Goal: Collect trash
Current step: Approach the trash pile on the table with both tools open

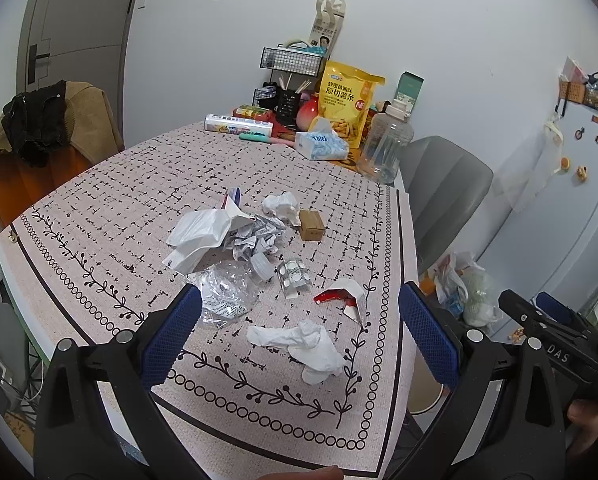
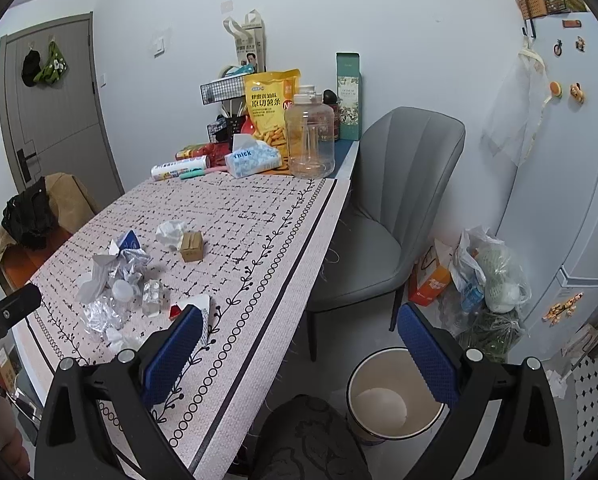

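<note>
Trash lies in a loose heap on the patterned tablecloth [image 1: 119, 200]: a crumpled white tissue [image 1: 307, 346] nearest me, a torn red-and-white carton [image 1: 345, 298], a blister pack [image 1: 293, 276], crushed clear plastic [image 1: 227, 292], a white bag [image 1: 197, 240], crumpled paper [image 1: 255, 238] and a small cardboard box [image 1: 311, 225]. My left gripper [image 1: 299, 336] is open and empty, above the tissue. My right gripper [image 2: 299, 350] is open and empty, over the table's right edge, with a white bin [image 2: 395, 394] on the floor below. The heap [image 2: 119, 280] lies to its left.
At the table's far end stand a tissue box [image 1: 321, 144], a yellow snack bag [image 1: 349, 104], a clear jug [image 1: 387, 144] and a wire rack [image 1: 291, 62]. A grey chair [image 2: 391, 216] stands right of the table. Bags [image 2: 487, 276] lie by the fridge [image 2: 571, 160].
</note>
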`<act>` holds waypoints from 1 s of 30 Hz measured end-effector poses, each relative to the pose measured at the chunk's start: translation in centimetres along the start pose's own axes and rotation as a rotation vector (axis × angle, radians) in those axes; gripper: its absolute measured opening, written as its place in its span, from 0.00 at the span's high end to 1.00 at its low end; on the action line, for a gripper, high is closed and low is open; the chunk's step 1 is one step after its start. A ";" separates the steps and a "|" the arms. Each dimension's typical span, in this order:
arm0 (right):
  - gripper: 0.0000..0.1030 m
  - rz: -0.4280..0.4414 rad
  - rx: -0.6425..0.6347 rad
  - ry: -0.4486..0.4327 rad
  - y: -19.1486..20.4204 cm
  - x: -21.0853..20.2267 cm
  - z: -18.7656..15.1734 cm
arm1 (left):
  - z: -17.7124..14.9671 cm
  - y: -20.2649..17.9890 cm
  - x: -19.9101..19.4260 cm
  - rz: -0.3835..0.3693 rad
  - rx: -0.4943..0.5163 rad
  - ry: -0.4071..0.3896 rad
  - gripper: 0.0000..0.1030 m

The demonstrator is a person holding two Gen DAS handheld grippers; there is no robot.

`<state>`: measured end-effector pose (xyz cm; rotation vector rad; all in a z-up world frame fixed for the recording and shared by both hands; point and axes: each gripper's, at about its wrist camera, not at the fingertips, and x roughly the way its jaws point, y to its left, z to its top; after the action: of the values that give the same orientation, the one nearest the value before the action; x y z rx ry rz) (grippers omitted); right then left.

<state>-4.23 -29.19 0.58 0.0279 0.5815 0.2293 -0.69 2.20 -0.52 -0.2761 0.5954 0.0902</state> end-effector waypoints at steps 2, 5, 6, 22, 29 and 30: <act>0.07 0.004 0.004 -0.005 0.1 -0.1 0.0 | 0.0 0.0 -0.1 0.003 0.002 0.000 0.05; 0.07 0.014 0.010 -0.008 0.1 -0.3 -0.2 | 0.0 0.0 -0.3 0.007 0.001 -0.004 0.05; 0.07 0.017 0.009 -0.009 0.1 -0.4 -0.3 | 0.0 0.0 -0.4 0.008 0.000 -0.005 0.05; 0.07 0.092 -0.027 -0.025 1.0 -0.6 -0.4 | 0.4 2.0 -1.7 0.057 -0.030 -0.028 0.05; 0.07 0.135 -0.057 -0.023 2.1 -0.5 -0.5 | 0.2 2.8 -2.1 0.060 -0.039 -0.031 0.05; 0.07 0.139 -0.064 -0.022 2.3 -0.4 -0.5 | 0.2 2.9 -2.1 0.059 -0.040 -0.030 0.05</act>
<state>-5.30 -27.07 0.60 0.0090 0.5507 0.3823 -2.75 5.02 0.12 -0.2951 0.5727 0.1632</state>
